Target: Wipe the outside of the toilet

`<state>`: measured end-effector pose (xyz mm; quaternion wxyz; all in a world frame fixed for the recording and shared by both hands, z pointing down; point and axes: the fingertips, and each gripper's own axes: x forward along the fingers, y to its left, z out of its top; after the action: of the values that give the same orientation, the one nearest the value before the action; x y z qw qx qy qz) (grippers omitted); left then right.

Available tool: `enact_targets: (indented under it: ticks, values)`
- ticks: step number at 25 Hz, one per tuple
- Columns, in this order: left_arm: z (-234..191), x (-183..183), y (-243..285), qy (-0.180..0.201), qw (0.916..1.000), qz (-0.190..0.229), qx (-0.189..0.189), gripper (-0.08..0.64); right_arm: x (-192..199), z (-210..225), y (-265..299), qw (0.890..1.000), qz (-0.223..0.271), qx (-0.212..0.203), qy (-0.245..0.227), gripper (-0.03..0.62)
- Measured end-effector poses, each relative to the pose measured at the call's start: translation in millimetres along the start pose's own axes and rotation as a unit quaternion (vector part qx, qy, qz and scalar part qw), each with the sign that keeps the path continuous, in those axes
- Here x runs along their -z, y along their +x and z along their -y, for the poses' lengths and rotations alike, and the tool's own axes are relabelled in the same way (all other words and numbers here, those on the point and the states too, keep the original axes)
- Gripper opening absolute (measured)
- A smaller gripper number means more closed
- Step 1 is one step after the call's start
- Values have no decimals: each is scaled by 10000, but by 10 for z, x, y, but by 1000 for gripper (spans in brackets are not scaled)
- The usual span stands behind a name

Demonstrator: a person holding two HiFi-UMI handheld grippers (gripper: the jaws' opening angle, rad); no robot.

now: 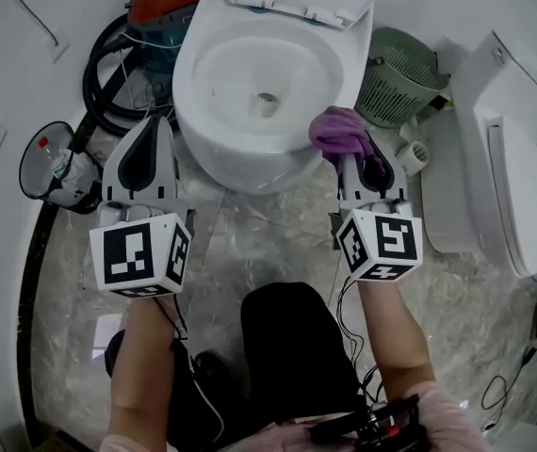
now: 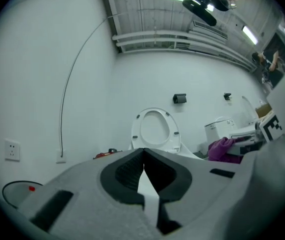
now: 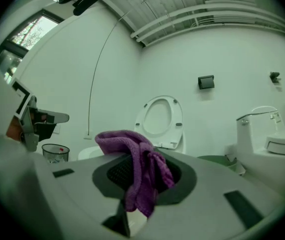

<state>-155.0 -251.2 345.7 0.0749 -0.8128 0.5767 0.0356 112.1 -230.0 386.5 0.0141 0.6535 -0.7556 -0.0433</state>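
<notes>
In the head view the right gripper (image 1: 363, 163) pinches a purple cloth (image 1: 339, 132) that lies against the right front rim of the toilet (image 1: 250, 172), while the left gripper (image 1: 153, 123) sits just beside the bowl's left front wall. In the left gripper view the left gripper (image 2: 143, 151) has its jaws pressed together with nothing between them, the toilet (image 2: 172, 139) ahead and the cloth (image 2: 220, 148) off to the right. In the right gripper view the right gripper (image 3: 147, 159) is clamped on the cloth (image 3: 122, 139), which drapes over the jaws, with the toilet (image 3: 145, 119) behind

Head view steeply down over toilet (image 1: 250, 163); both gripper views low, facing wall (image 2: 132, 74), share raised seat (image 2: 138, 130).
</notes>
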Motion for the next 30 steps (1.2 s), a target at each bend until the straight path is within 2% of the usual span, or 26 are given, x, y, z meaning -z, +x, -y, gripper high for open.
enact_targets:
  ticks: [9, 15, 20, 30]
  values:
    - [81, -102, -31, -153, 9998, 100, 97, 9, 4, -119, -4, 10000, 21, -54, -33, 91]
    - [206, -440, -40, -80, 9999, 48, 102, 9, -400, -142, 57, 9998, 52, -171, -132, 91]
    - [262, -1252, -42, -36, 10000, -50, 66, 9, -1094, -124, 50, 9995, -92, -312, -42, 89]
    - [376, -3494, 107, -82, 9999, -146, 8, 9, -3197, -56, -67, 9976, -59, -684, -31, 83]
